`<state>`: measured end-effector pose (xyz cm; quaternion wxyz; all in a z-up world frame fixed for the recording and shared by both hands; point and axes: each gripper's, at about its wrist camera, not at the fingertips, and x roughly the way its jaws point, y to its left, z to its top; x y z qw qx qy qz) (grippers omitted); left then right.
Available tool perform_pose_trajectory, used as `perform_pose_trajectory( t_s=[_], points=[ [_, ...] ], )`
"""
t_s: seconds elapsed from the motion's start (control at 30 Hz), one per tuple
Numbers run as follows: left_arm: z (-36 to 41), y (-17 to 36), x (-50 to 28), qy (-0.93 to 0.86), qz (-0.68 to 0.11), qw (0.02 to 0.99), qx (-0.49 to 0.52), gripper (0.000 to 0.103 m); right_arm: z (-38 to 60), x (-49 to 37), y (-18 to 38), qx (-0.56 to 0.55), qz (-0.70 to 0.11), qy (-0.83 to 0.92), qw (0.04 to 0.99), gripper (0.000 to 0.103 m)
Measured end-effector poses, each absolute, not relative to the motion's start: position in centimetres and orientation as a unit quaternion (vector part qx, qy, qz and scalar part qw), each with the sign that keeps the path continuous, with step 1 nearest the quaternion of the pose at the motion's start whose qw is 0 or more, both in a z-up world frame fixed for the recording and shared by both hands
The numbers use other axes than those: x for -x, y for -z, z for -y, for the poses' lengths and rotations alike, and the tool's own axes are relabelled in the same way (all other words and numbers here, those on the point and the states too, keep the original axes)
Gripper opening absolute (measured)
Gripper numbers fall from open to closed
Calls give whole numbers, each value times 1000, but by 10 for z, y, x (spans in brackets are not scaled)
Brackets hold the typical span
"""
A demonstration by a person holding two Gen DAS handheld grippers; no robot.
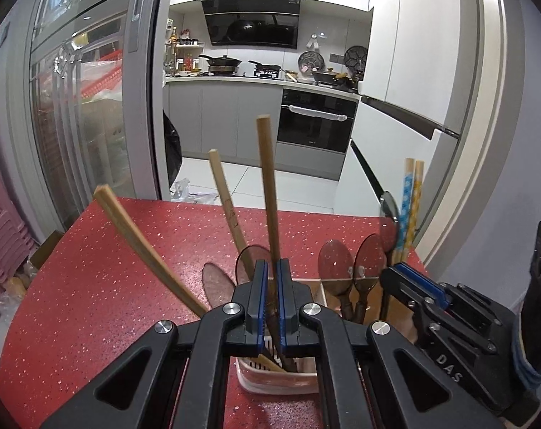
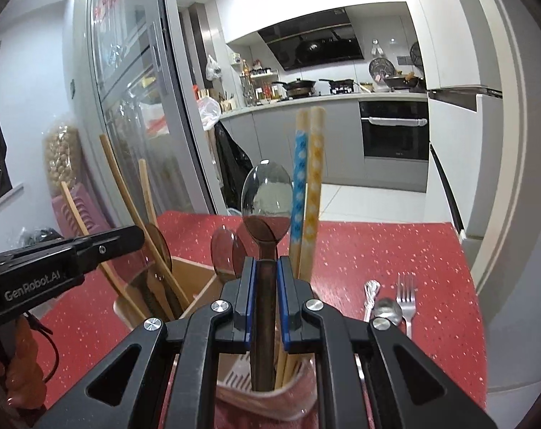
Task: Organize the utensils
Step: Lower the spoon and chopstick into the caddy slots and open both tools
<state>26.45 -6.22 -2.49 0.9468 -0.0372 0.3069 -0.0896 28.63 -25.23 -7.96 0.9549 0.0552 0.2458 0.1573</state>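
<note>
My left gripper [image 1: 272, 271] is shut on a wooden chopstick [image 1: 267, 178] that stands upright in the utensil holder [image 1: 277, 382] on the red table [image 1: 109, 268]. Other wooden chopsticks [image 1: 134, 236] and brown spoons [image 1: 335, 261] lean in the holder's compartments. My right gripper [image 2: 267, 268] is shut on the handle of a steel spoon [image 2: 267, 203], bowl up, over a holder compartment [image 2: 234, 375]. Patterned blue and yellow chopsticks [image 2: 308, 193] stand just right of it. The right gripper also shows in the left wrist view [image 1: 403, 271].
A fork [image 2: 406, 296] and two steel spoons [image 2: 386, 309] lie on the red table [image 2: 395, 243] to the right of the holder. The left gripper [image 2: 127, 236] reaches in from the left. A glass sliding door [image 1: 91, 107] and the kitchen are beyond the table.
</note>
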Motion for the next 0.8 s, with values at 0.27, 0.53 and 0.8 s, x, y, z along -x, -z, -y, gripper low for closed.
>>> perform_pose_trajectory(
  t_s=[0.27,0.53,0.8],
  points=[
    [60,26,-260,84,-315,945,32,28,257,-282,78,-57,-275,-165,946,13],
    [56,24,-248,80,-320,943,38,28,261,-270,68,-69,-288,-168,940,41],
    [49,28,-230,66,-332,940,38,28,257,-246,63,-59,-306,-169,935,50]
  ],
)
